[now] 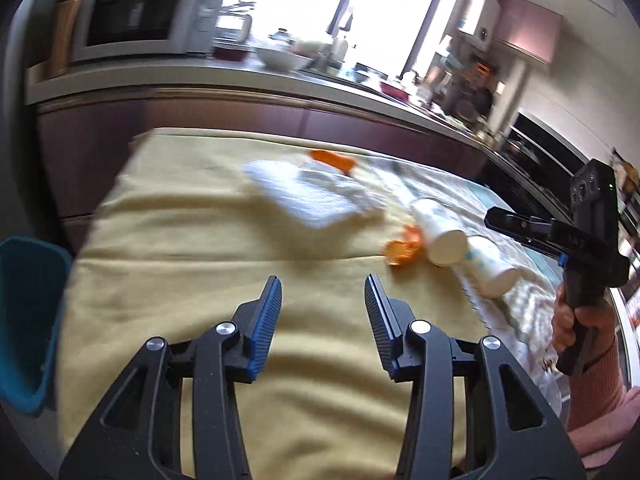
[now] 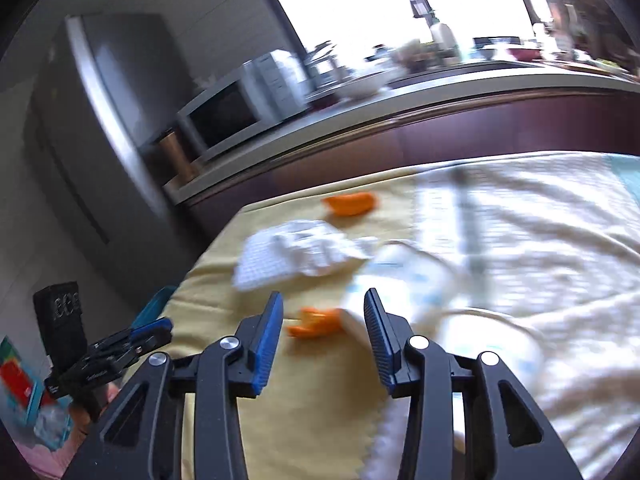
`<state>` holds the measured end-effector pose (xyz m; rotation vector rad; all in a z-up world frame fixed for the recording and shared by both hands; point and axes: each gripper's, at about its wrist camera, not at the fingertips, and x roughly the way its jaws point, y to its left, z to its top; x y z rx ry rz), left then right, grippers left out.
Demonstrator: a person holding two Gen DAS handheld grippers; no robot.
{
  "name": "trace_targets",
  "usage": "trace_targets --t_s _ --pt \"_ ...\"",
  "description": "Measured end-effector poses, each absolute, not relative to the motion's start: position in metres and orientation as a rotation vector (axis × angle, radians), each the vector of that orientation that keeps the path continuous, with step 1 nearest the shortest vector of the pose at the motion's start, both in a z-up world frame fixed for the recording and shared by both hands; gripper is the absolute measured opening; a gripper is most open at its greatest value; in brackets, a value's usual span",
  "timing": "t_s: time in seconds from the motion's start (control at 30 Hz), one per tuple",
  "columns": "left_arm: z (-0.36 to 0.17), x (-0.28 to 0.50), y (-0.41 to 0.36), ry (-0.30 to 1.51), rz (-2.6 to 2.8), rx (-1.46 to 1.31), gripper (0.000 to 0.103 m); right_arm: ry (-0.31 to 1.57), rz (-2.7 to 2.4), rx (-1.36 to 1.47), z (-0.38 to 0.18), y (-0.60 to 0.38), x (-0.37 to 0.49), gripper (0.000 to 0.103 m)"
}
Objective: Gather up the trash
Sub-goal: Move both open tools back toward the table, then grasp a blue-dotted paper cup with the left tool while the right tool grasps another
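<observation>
Right now a big worktop fills both views, covered by a yellow cloth on one side and a white cloth on the other. Behind it runs a long kitchen counter with a microwave on top. A blue bin sits at the left edge of the worktop in the left wrist view.

The trash lies on the cloths, all a bit blurry. A crumpled white paper towel lies near the middle of the yellow cloth. Two paper cups lie on their sides where the yellow and white cloths meet: one cup, and a second cup just beside it. A piece of orange peel lies right next to the first cup. Another orange peel lies at the far side, just past the paper towel.

The left gripper hangs over bare yellow cloth, fingers apart with nothing between them. The right gripper has its fingers apart too, holding nothing, and the near peel and the first cup show between them. A hand grips the right gripper's handle.
</observation>
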<state>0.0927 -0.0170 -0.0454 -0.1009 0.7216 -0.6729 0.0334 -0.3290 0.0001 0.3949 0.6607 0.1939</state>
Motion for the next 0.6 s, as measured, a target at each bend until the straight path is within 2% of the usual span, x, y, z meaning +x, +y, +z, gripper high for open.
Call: trace_targets --t_s 0.1,0.17,0.23,0.3,0.5,0.6 --pt "-0.043 0.090 -0.054 0.730 -0.739 -0.070 0.045 0.654 0.109 0.447 -0.012 -0.363 0.016 0.049" --pt "-0.041 0.088 -0.077 0.736 -0.790 -0.060 0.048 0.659 0.076 0.476 -0.021 -0.379 0.006 0.051" --pt "-0.040 0.091 -0.100 0.738 -0.821 -0.043 0.055 0.674 0.060 0.515 -0.033 -0.389 -0.001 0.055" --pt "-0.040 0.095 -0.121 0.754 -0.843 -0.029 0.056 0.691 0.054 0.554 -0.045 -0.398 -0.009 0.057" --pt "-0.044 0.108 -0.175 0.788 -0.852 0.025 0.059 0.719 0.098 0.679 -0.070 -0.405 -0.014 0.071" --pt "-0.046 0.112 -0.195 0.784 -0.839 0.073 0.065 0.725 0.118 0.705 -0.073 -0.402 -0.011 0.075"
